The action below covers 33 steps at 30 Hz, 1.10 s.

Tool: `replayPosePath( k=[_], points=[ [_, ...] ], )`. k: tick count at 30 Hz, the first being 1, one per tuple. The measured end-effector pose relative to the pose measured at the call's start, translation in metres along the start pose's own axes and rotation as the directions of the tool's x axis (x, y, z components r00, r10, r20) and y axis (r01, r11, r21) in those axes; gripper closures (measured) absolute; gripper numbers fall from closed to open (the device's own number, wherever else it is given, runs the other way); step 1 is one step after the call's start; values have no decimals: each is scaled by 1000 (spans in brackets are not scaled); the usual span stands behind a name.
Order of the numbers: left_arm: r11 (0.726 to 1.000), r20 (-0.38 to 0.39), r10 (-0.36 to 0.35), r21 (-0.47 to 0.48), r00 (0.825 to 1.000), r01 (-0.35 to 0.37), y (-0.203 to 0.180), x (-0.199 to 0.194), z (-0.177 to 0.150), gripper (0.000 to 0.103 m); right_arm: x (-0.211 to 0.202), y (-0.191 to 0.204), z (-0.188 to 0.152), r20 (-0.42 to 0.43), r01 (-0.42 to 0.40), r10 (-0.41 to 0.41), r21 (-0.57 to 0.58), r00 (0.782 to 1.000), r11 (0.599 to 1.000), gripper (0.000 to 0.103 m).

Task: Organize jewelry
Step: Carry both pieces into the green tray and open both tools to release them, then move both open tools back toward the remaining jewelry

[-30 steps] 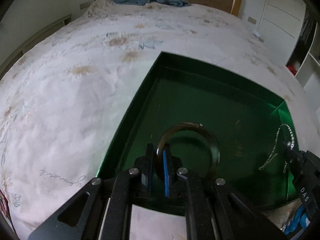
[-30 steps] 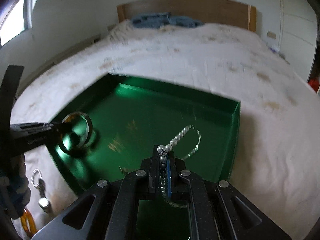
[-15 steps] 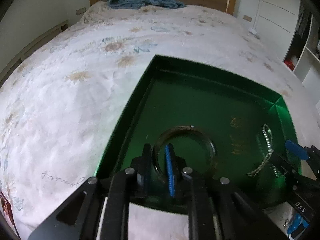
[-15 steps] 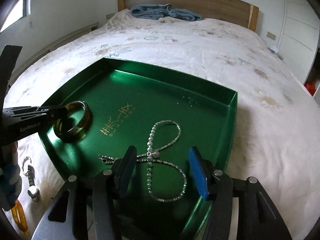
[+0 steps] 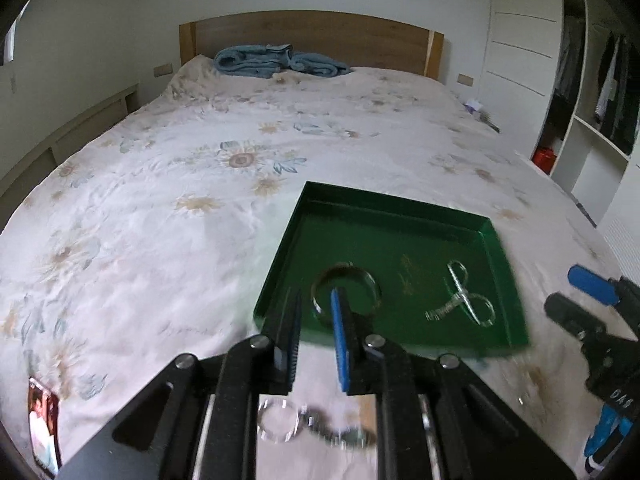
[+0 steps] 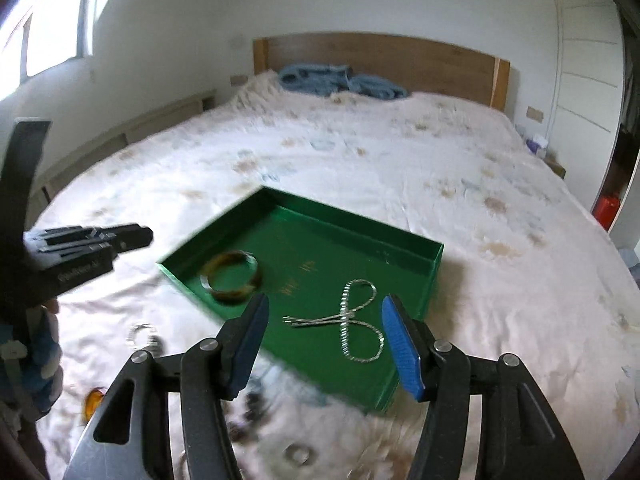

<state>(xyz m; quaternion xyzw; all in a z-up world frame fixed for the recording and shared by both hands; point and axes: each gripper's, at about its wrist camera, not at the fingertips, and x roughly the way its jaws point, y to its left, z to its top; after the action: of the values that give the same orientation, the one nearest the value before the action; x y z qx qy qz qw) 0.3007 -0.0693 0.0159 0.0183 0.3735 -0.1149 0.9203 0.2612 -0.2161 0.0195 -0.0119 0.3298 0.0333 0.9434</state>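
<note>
A green tray (image 5: 404,216) (image 6: 434,268) lies on the bed. A brown bangle (image 5: 346,294) (image 6: 232,276) lies in its near-left part. A silver chain (image 5: 466,298) (image 6: 354,324) lies looped in its right part. My left gripper (image 5: 316,338) is open and empty, pulled back above the tray's near-left edge; it also shows in the right wrist view (image 6: 120,246). My right gripper (image 6: 324,344) is open and empty, raised before the tray's near edge; it also shows in the left wrist view (image 5: 576,296).
Loose jewelry lies on the floral bedspread in front of the tray: a clear ring with a chain (image 5: 280,424), a small ring (image 6: 298,454), an orange piece (image 6: 94,400). A blue towel (image 5: 276,62) lies by the wooden headboard. A photo card (image 5: 42,424) is at the near left.
My left gripper opened and let go of the bangle, which now lies in the tray. Both grippers pulled back and up from the tray. The chain stays where it was dropped.
</note>
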Motion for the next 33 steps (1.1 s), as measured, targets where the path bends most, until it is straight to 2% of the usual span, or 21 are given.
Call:
replayPosePath(
  k=[5, 7, 12, 17, 24, 33],
  points=[
    [1000, 20, -6, -3, 1000, 6, 12, -47, -21, 80, -53, 14, -8, 59, -21, 21, 3, 998, 1000, 45],
    [1000, 36, -14, -6, 999, 14, 18, -67, -29, 79, -74, 17, -12, 82, -22, 22, 3, 996, 1000, 45],
    [1000, 83, 8, -8, 996, -8, 39, -114, -48, 73, -121, 24, -24, 127, -14, 14, -3, 992, 1000, 45],
    [1000, 103, 21, -14, 994, -19, 57, -148, -69, 72, -154, 26, -38, 160, -23, 23, -4, 987, 1000, 45],
    [1000, 86, 11, -5, 996, -10, 63, -164, -97, 72, -173, 24, -57, 174, -51, 49, 9, 984, 999, 45],
    [998, 8, -23, -58, 1000, 23, 69, -140, -132, 72, -162, 24, -84, 113, -85, 82, 23, 990, 996, 46]
  ],
)
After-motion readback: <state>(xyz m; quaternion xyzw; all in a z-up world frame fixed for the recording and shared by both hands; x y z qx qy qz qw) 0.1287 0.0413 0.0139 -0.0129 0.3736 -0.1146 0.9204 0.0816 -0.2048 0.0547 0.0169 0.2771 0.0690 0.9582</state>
